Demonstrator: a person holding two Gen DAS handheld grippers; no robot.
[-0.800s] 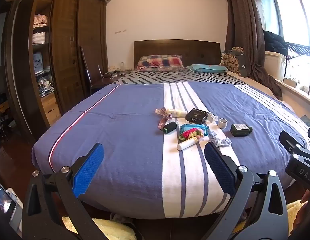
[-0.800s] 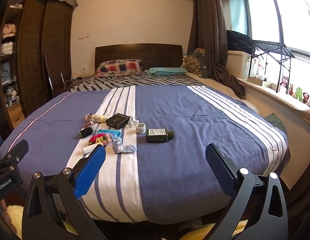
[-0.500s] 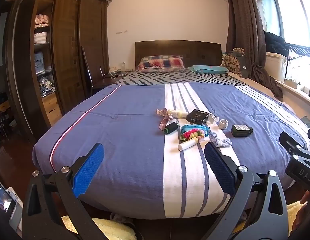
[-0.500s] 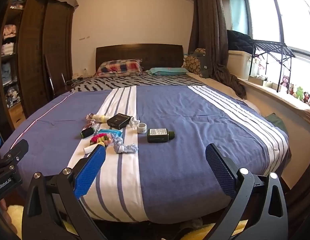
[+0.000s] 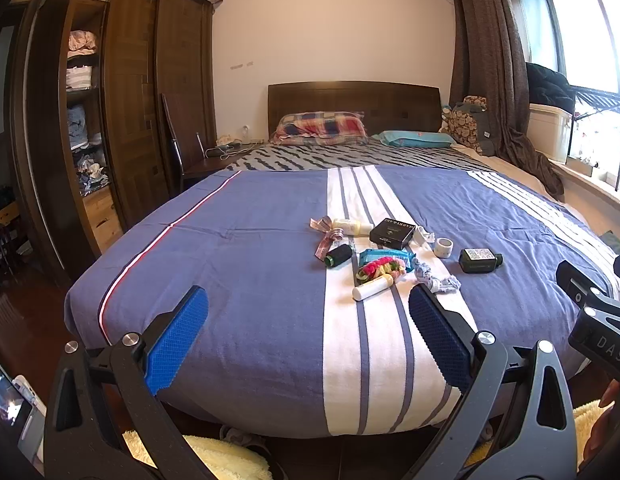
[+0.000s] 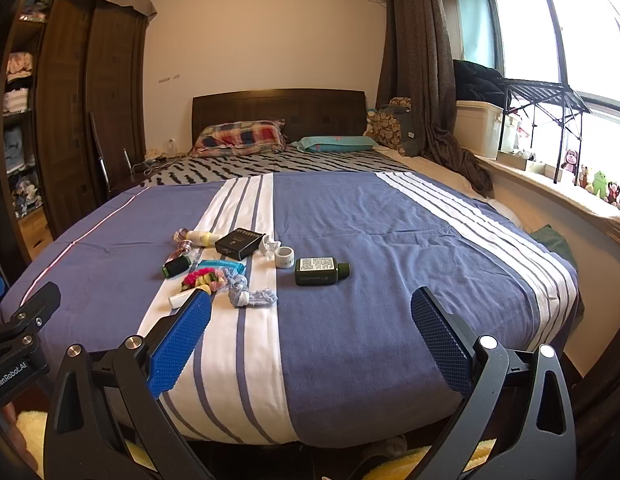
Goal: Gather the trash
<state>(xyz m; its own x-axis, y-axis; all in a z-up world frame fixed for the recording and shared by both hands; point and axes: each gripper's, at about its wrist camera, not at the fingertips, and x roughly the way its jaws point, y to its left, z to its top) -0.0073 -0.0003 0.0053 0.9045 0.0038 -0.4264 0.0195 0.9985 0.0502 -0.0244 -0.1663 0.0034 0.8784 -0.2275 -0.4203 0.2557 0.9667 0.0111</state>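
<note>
— Blue rubber pads on both tongs, that's what fills the bottom of my screens. What's their state?

— I read my left gripper as spread wide, nothing between its fingers. My right gripper is just as wide and also empty. Both hang off the near edge of the blue bedspread with white stripes, touching none of the clutter.

— Where's the trash?

— In a loose cluster on the white stripe, centre of my left view and left of centre in my right view. I see a flat black cardboard box with pale lettering, a small white roll of tape to its right, and a dark green squat bottle lying on its side further right on the blue cloth. Below the box lies a teal plastic wrapper, touching a pink and yellow frilly bundle. A white cylindrical tube lies nearest me, beside a crumpled pale blue rag.

— Anything else?

— A cream shaggy rug lies on the floor at the bottom of the frame.
</note>
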